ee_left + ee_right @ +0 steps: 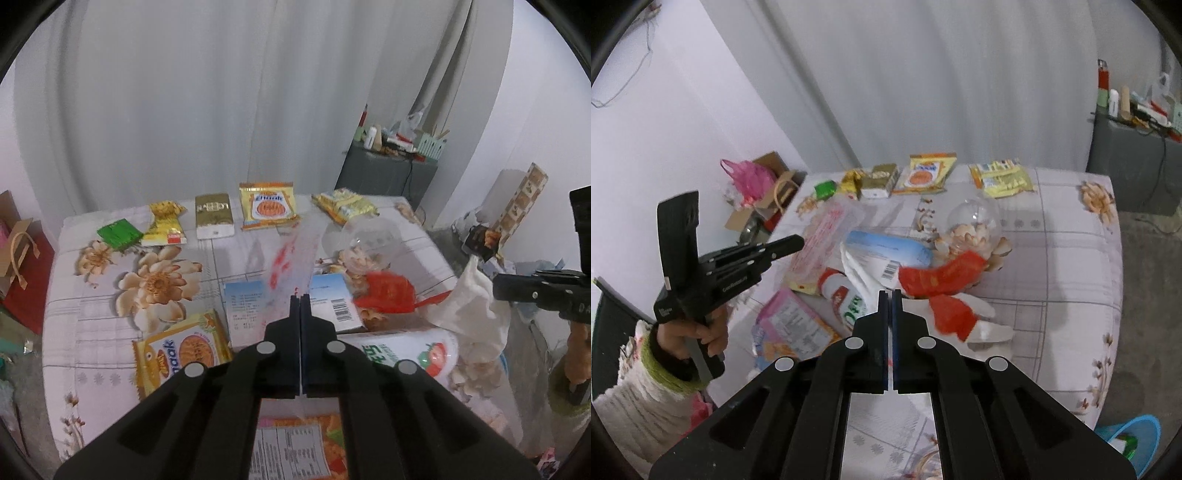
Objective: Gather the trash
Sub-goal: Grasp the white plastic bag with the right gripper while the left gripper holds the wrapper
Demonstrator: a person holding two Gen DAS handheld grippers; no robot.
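Plainly, both grippers hang above the flower-print tablecloth (1071,258) with their jaws pressed together. The left gripper (300,295) pinches the corner of a clear plastic wrapper with red print (291,251), which rises from its tips and looks blurred. The right gripper (890,292) is clenched, and nothing shows between its fingers; just beyond its tips lies the heap of trash: a crumpled red wrapper (942,277), a white carton with a barcode (886,258), a clear plastic dome lid (975,221) and a white bottle with a tomato picture (846,302). Along the far edge lie a green packet (120,232), gold wrappers (164,221) and yellow biscuit packs (266,205), well apart from both grippers.
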